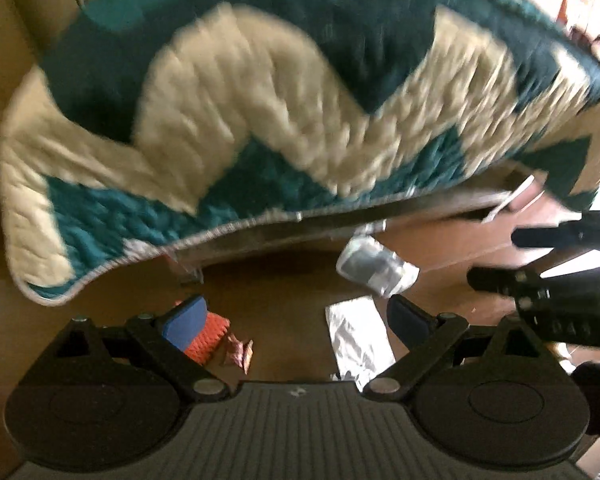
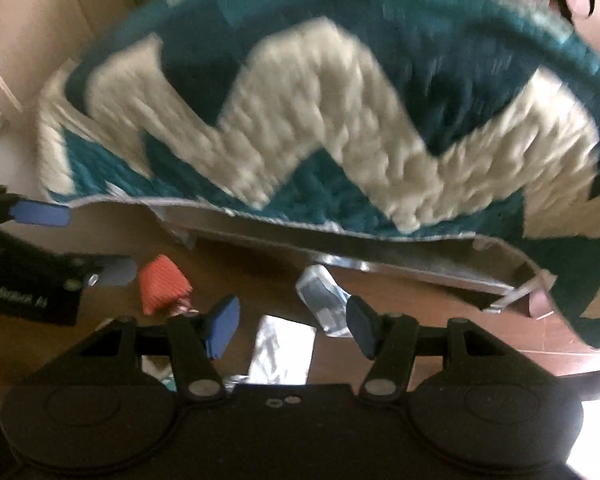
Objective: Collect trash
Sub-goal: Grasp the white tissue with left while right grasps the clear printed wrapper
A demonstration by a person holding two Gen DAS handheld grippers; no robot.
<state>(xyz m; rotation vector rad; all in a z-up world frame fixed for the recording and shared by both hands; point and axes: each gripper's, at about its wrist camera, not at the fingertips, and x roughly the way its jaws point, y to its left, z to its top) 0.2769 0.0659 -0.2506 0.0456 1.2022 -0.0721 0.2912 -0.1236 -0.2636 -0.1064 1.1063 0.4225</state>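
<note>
Trash lies on the brown floor beside a bed: an orange crumpled piece point(image 1: 212, 338) point(image 2: 164, 290), a small brownish wrapper point(image 1: 240, 351), a silver foil wrapper point(image 1: 356, 336) point(image 2: 282, 354) and a clear plastic pack point(image 1: 376, 266) point(image 2: 322, 294). My left gripper point(image 1: 296, 324) point(image 2: 76, 244) points down at the floor, open, with nothing between its blue pads. The orange piece is by its left pad and the foil by its right pad. My right gripper point(image 2: 292, 326) point(image 1: 512, 258) is open too. The foil wrapper shows in the gap between its pads, untouched.
A bed with a teal-and-cream zigzag quilt point(image 1: 260, 112) point(image 2: 340, 128) fills the upper half of both views. The quilt's edge overhangs a metal frame rail point(image 1: 380, 216) point(image 2: 400, 264) just behind the trash. A pale wall point(image 2: 40, 20) stands at the left.
</note>
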